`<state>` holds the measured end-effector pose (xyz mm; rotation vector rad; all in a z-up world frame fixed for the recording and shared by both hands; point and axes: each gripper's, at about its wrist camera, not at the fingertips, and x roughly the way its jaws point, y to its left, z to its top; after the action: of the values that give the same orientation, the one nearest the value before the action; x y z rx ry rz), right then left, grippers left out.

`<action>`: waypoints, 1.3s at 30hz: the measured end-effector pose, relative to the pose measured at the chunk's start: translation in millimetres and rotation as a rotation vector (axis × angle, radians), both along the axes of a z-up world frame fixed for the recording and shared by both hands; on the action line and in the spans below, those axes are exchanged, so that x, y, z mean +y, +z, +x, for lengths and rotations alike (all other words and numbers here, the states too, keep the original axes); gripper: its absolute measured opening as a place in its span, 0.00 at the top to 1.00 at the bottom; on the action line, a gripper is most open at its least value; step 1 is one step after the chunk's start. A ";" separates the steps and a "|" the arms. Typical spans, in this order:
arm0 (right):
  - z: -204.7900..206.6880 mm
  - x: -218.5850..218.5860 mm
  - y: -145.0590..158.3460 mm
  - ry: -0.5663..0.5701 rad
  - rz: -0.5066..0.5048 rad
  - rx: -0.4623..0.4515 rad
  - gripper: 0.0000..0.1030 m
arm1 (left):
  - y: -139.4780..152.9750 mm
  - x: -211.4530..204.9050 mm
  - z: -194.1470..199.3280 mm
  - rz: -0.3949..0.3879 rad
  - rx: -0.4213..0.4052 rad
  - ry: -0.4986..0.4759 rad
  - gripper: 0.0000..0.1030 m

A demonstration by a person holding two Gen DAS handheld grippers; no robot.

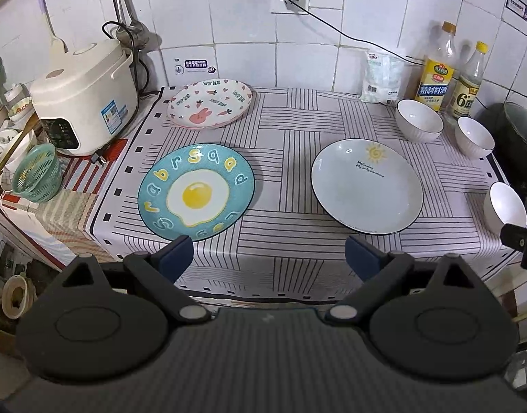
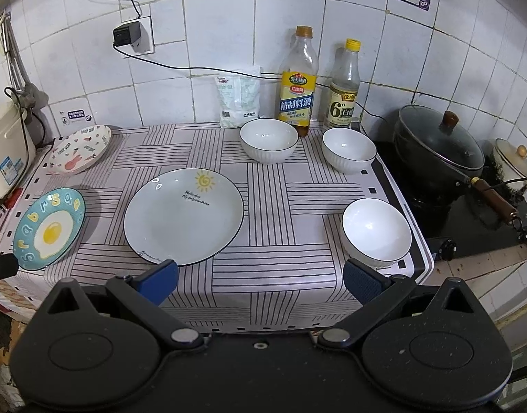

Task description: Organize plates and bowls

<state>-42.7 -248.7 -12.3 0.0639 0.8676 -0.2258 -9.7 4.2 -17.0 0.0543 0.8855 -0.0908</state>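
Note:
Three plates lie apart on the striped tablecloth: a teal fried-egg plate (image 1: 195,192) (image 2: 48,229) front left, a pink rabbit plate (image 1: 210,102) (image 2: 80,150) behind it, and a pale sun plate (image 1: 366,186) (image 2: 183,216) in the middle. Three white bowls stand upright at the right: two at the back (image 2: 268,140) (image 2: 348,149) and one near the front edge (image 2: 376,232) (image 1: 504,206). My left gripper (image 1: 268,258) is open and empty, above the front edge between the egg and sun plates. My right gripper (image 2: 260,280) is open and empty, between the sun plate and the near bowl.
A white rice cooker (image 1: 83,98) and a green basket (image 1: 36,177) stand at the left. Two bottles (image 2: 297,82) (image 2: 343,86) and a white bag (image 2: 238,98) line the tiled back wall. A black lidded pot (image 2: 439,151) sits on the stove at the right.

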 end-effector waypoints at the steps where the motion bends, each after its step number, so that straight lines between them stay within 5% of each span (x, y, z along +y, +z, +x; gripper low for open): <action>1: 0.2 0.4 -0.1 0.000 -0.004 0.000 0.00 | -0.7 -0.2 0.6 0.000 0.003 -0.003 0.07; 39: 11.8 6.9 -6.3 0.001 -0.012 0.062 0.00 | 0.2 7.0 18.7 0.005 0.009 -0.009 0.07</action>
<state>-30.9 -241.8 -18.6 0.0460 0.9277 -0.2329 9.0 11.1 -16.7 0.0622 0.8942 -0.0973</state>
